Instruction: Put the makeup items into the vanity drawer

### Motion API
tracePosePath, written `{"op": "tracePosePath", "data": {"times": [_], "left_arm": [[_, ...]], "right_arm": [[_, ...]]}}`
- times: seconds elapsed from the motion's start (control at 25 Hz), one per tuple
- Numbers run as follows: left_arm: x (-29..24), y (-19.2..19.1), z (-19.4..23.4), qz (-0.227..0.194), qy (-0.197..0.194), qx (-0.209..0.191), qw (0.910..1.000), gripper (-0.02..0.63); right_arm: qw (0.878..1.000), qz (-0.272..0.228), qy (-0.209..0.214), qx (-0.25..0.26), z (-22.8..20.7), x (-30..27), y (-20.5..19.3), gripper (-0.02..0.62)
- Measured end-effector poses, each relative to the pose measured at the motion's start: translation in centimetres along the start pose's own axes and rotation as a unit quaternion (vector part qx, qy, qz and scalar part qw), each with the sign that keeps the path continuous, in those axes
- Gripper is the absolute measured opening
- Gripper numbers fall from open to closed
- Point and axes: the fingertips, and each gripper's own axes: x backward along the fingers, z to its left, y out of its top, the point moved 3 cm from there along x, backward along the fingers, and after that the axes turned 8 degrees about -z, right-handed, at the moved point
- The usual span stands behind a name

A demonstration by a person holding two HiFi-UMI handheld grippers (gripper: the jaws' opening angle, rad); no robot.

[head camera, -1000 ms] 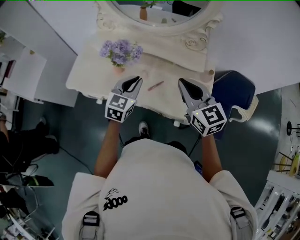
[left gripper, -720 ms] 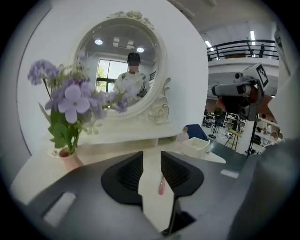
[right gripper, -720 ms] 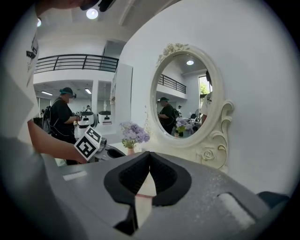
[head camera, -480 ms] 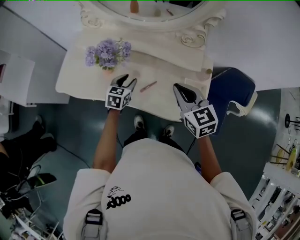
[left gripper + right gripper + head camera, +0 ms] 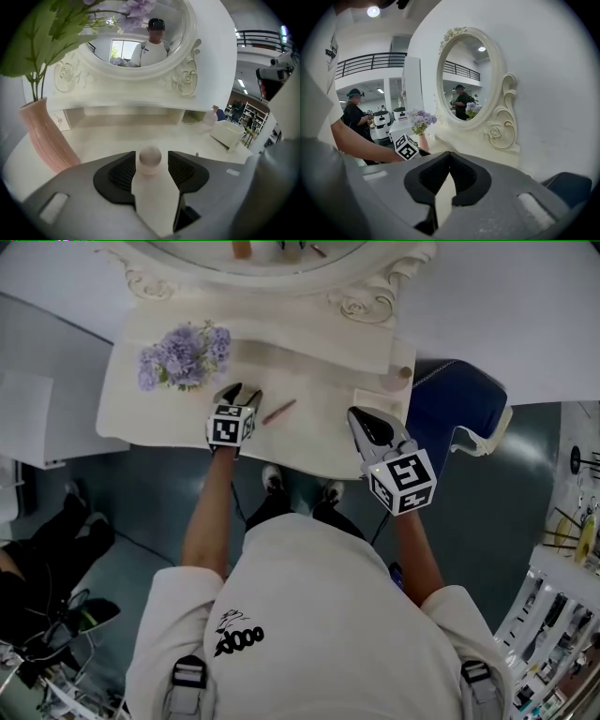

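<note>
A slim brown-pink makeup pencil (image 5: 278,412) lies on the cream vanity top (image 5: 319,442). My left gripper (image 5: 239,392) rests over the top just left of the pencil. In the left gripper view a small pale item with a round pinkish top (image 5: 150,157) stands between the jaws. The jaws are opening, and a gap shows on each side of it. My right gripper (image 5: 358,415) hovers shut at the table's front right with nothing in it; its tips meet in the right gripper view (image 5: 449,154). No open drawer shows.
Purple flowers in a pink vase (image 5: 178,357) stand left of my left gripper. The oval mirror (image 5: 281,254) rises at the back. A small pink bottle (image 5: 211,115) and a white box (image 5: 227,133) sit on the right side. A blue seat (image 5: 459,413) stands right of the vanity.
My left gripper has moved forward over the vanity top, toward the vase and beside the pencil. The right gripper has hardly moved. The head view has shifted.
</note>
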Motion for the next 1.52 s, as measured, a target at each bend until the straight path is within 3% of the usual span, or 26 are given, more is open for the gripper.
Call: {"op": "tracePosePath", "data": {"times": [0.2,0.44,0.72,0.96,1.28,1.52], "left_arm": [[-1.1,0.4,-0.1,0.012,0.013,-0.037,0.9992,0.16],[-0.7,2.6,-1.8,-0.006,0.007,-0.05,0.9987,0.153],[-0.5,8.7,-9.4,-0.049,-0.093,-0.071,0.9919,0.153],[-2.1,11.1,-19.5,-0.044,-0.215,-0.133,0.9666,0.153],[-6.0,10.2,-28.6,-0.002,-0.281,-0.203,0.9381,0.153],[-8.9,8.8,-32.4,0.049,-0.322,-0.271,0.9059,0.149]], "right_arm": [[0.999,0.002,-0.028,-0.016,-1.2,1.1,-0.5,0.005],[0.998,0.001,-0.051,-0.023,-2.0,3.4,-1.1,0.005],[0.995,-0.006,-0.092,-0.037,-3.5,6.9,-2.2,0.003],[0.988,-0.012,-0.146,-0.057,-4.7,10.9,-3.5,0.003],[0.972,-0.003,-0.219,-0.088,-6.4,17.1,-6.6,0.005],[0.954,0.012,-0.274,-0.12,-6.8,21.4,-9.4,0.003]]}}
